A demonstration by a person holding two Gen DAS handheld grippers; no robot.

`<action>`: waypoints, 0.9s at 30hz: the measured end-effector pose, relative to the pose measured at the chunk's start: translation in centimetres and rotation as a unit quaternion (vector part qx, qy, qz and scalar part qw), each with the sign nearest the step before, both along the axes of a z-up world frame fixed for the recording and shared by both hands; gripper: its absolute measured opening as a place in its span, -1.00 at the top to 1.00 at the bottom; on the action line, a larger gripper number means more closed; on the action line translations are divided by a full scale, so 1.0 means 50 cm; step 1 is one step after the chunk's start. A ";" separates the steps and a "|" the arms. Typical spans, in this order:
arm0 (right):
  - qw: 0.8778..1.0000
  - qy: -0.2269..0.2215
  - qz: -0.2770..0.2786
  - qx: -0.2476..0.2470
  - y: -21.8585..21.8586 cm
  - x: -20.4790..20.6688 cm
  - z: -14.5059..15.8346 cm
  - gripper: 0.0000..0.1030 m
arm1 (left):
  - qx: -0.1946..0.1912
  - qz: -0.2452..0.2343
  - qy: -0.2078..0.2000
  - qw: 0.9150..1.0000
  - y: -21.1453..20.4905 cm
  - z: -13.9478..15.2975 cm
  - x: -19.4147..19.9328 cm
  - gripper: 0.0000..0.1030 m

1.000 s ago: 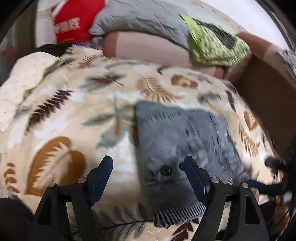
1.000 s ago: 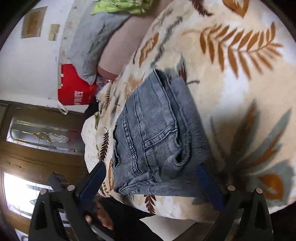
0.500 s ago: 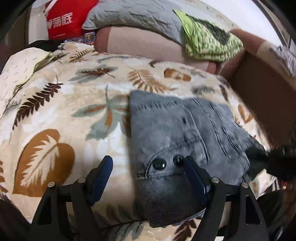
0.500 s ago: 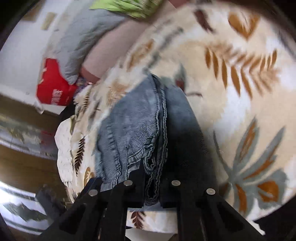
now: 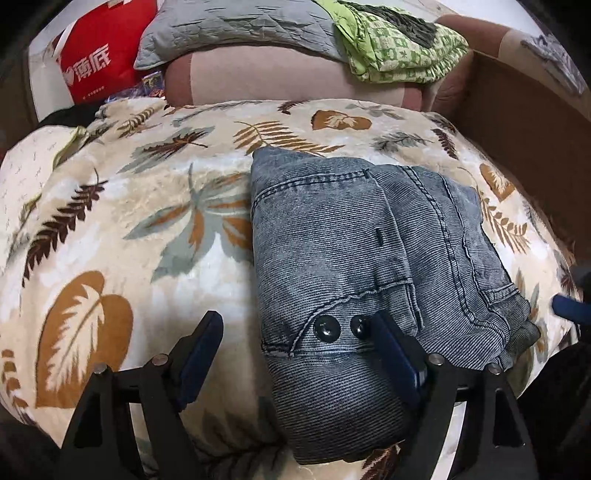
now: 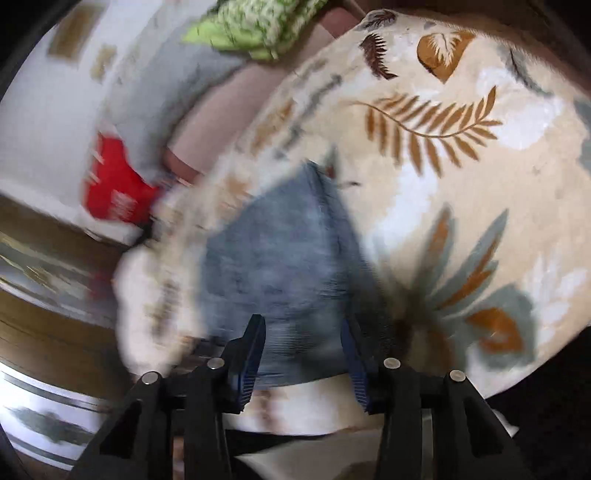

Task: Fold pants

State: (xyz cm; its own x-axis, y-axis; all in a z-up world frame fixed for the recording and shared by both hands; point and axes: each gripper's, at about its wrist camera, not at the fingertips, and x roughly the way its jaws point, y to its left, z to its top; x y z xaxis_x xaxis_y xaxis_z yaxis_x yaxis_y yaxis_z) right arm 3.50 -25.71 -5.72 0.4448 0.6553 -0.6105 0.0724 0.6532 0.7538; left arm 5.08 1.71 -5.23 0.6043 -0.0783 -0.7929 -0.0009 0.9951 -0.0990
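Blanket (image 5: 122, 206) first — cream plush printed with brown and grey-green leaves, spread wide under both of my tools and filling most of each view. Behind it runs a pinkish sofa back (image 5: 266, 74) with a grey quilted pillow (image 5: 236, 26) and a green patterned cloth (image 5: 399, 48) on top, a red bag (image 5: 99, 59) off to one side, a brown cardboard box (image 5: 528, 140) on the other. The pants (image 5: 354, 258), grey-blue denim, lie folded into a compact block on the blanket, waistband end toward me with two dark buttons (image 5: 327, 328) showing. My left gripper (image 5: 295, 350) has its jaws wide apart, one of them over the denim beside the buttons. My right gripper (image 6: 303, 354) — blurred view — has its jaws apart too, at the near edge of the folded pants (image 6: 280, 266), nothing held between them.
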 end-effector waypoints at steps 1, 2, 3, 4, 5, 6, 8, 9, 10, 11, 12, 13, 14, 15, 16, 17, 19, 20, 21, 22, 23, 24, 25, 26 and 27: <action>0.999 0.002 -0.001 0.036 -0.003 -0.002 0.004 0.01 | -0.005 0.002 0.000 1.000 0.002 -0.001 0.000 -0.63; 0.997 0.012 -0.002 0.075 0.005 0.001 -0.003 -0.06 | -0.006 0.001 0.000 1.000 0.003 -0.001 0.000 -0.63; 0.995 0.026 -0.001 0.100 0.019 0.007 -0.015 -0.06 | -0.007 -0.001 -0.002 1.000 0.003 -0.001 0.000 -0.63; 0.992 0.043 0.005 0.119 0.035 0.014 -0.035 -0.06 | -0.010 -0.002 -0.002 1.000 0.005 -0.002 -0.002 -0.63; 0.990 0.061 0.009 0.124 0.051 0.024 -0.062 -0.06 | -0.016 -0.002 -0.002 1.000 0.008 -0.002 -0.001 -0.63; 0.989 0.077 0.003 0.123 0.058 0.033 -0.090 -0.07 | -0.023 -0.001 -0.002 1.000 0.011 -0.003 0.000 -0.63; 0.982 0.119 -0.039 0.143 0.048 0.038 -0.156 0.00 | -0.029 -0.004 -0.002 1.000 0.013 -0.005 -0.002 -0.63; 0.977 0.123 -0.053 0.165 0.042 0.030 -0.169 0.01 | -0.029 -0.006 -0.003 1.000 0.014 -0.005 -0.003 -0.63; 0.977 0.120 -0.057 0.169 0.041 0.030 -0.168 0.01 | -0.031 -0.006 -0.004 0.999 0.014 -0.005 -0.003 -0.63; 0.980 0.114 -0.054 0.156 0.041 0.029 -0.158 0.01 | -0.033 -0.005 -0.003 0.999 0.014 -0.006 -0.002 -0.64; 0.980 0.113 -0.058 0.150 0.040 0.029 -0.153 0.01 | -0.035 -0.004 -0.002 0.999 0.015 -0.007 -0.001 -0.64; 0.979 0.116 -0.064 0.152 0.039 0.030 -0.152 0.01 | -0.037 -0.004 -0.002 0.999 0.016 -0.008 -0.002 -0.65; 0.975 0.127 -0.076 0.164 0.037 0.024 -0.155 0.01 | -0.038 -0.005 -0.002 0.999 0.017 -0.008 -0.002 -0.65; 0.973 0.135 -0.083 0.169 0.025 0.018 -0.151 0.00 | -0.038 -0.007 -0.003 0.999 0.019 -0.008 -0.002 -0.65; 0.975 0.135 -0.080 0.160 0.026 0.016 -0.145 0.00 | -0.041 -0.008 -0.002 0.999 0.021 -0.009 -0.002 -0.65; 0.978 0.134 -0.075 0.141 0.028 0.014 -0.137 -0.01 | -0.044 -0.007 -0.001 0.999 0.022 -0.010 -0.001 -0.65; 0.979 0.135 -0.084 0.125 0.023 0.009 -0.136 -0.02 | -0.047 -0.006 0.001 0.999 0.024 -0.011 0.000 -0.68; 0.978 0.138 -0.090 0.124 0.019 0.013 -0.135 -0.02 | -0.046 -0.004 0.001 0.999 0.023 -0.011 0.001 -0.68; 0.976 0.142 -0.097 0.131 0.004 0.015 -0.134 -0.02 | -0.044 -0.005 0.000 0.999 0.022 -0.011 0.001 -0.69; 0.975 0.144 -0.101 0.133 -0.002 0.015 -0.137 -0.02 | -0.043 -0.005 -0.002 0.999 0.022 -0.011 0.000 -0.69; 0.978 0.139 -0.100 0.123 -0.002 0.023 -0.130 -0.02 | -0.042 -0.004 -0.002 0.999 0.021 -0.011 0.000 -0.69; 0.979 0.135 -0.098 0.116 -0.013 0.023 -0.130 -0.03 | -0.043 -0.002 -0.002 0.999 0.021 -0.011 0.000 -0.69; 0.980 0.135 -0.095 0.111 -0.006 0.034 -0.134 -0.03 | -0.043 -0.001 -0.001 0.999 0.021 -0.011 0.000 -0.69; 0.981 0.133 -0.092 0.110 -0.005 0.039 -0.134 -0.02 | -0.041 0.000 -0.002 0.999 0.020 -0.010 0.000 -0.69; 0.983 0.128 -0.085 0.102 -0.002 0.044 -0.132 0.25 | -0.038 0.000 -0.003 0.999 0.019 -0.009 -0.001 -0.69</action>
